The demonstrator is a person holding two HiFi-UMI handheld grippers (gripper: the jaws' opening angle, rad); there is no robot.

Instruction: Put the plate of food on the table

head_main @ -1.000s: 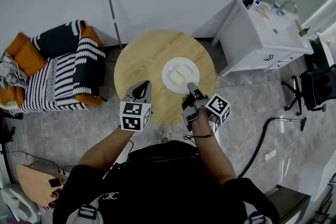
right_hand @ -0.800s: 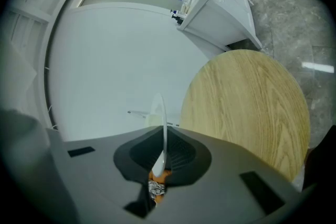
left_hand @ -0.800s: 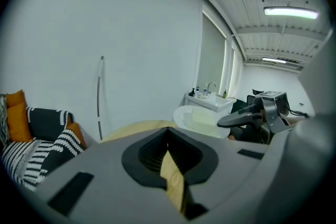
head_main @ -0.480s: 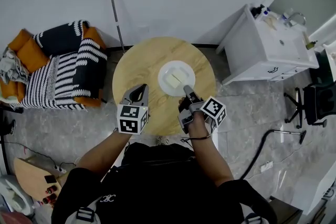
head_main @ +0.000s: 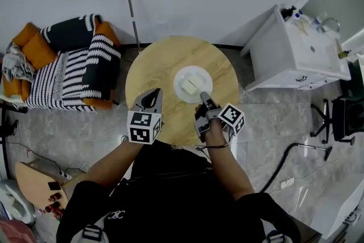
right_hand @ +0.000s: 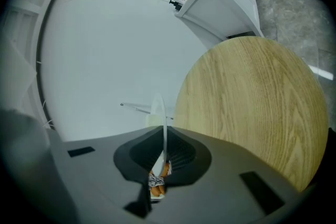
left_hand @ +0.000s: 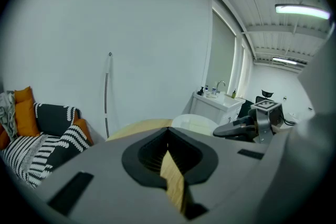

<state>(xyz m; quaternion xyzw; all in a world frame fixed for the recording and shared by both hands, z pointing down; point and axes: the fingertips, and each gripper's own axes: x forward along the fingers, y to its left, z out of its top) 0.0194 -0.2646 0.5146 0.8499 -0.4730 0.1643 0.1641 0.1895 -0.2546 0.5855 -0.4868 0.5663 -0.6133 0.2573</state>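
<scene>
My right gripper [head_main: 204, 96] is clamped on the near rim of the white plate [head_main: 202, 73], and the pale slab of food [head_main: 189, 86] lies flat in its middle. The plate is over the right half of the round wooden table [head_main: 153, 68]. From my right gripper's view the tabletop looks some way below the rim, so I judge the plate is carried rather than set down. The step in hand is the lowering. Next I need a level descent onto the wood, well in from the edge, and only then a release. My left gripper [head_main: 154, 94] hangs over the table's near left side, its jaws almost together on nothing. The tabletop is otherwise bare. Around it are a grey stone-look floor [head_main: 273, 116], a striped sofa with orange cushions [head_main: 74, 74] and a white sink cabinet [head_main: 301, 48].
</scene>
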